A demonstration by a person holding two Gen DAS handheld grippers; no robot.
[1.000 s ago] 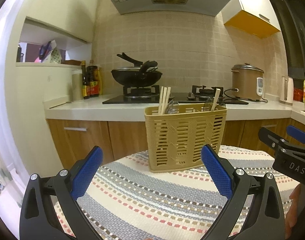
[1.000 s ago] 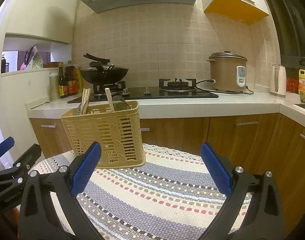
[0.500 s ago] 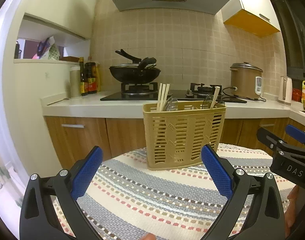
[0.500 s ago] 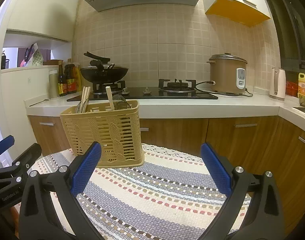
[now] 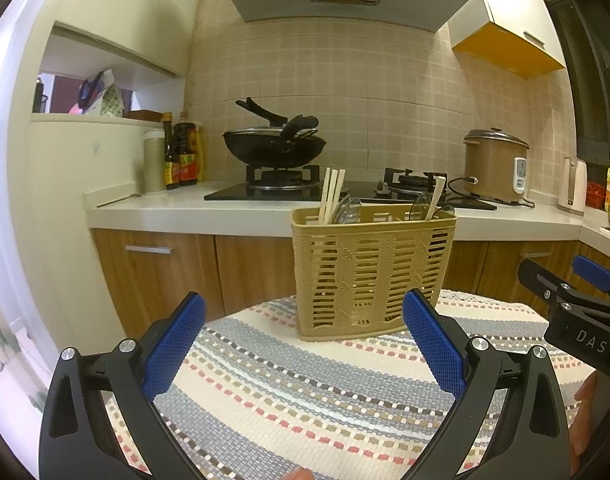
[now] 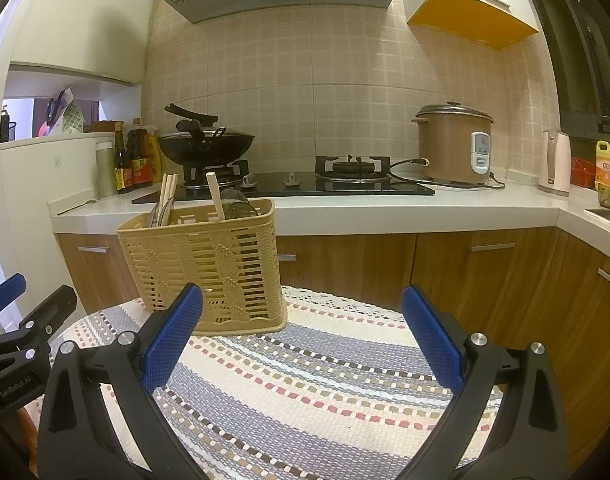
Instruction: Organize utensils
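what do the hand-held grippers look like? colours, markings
Both match: black plastic frames with silver screw heads and two fingers faced with blue, cross-hatched pads. The left hand-held gripper shows white lettering on its side in the right wrist view, too small to read. The right hand-held gripper reads "DAS" in the left wrist view. No cables or sleeves visible.

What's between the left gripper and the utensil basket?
Only bare striped tablecloth between the open left gripper and the utensil basket, seen in the left wrist view.

The left gripper [image 5: 303, 338] hung with its blue pads spread wide above a striped cloth [image 5: 305, 392], facing a tan slotted basket [image 5: 373, 272] that held upright chopsticks [image 5: 332, 196] and spoons [image 5: 349, 210].
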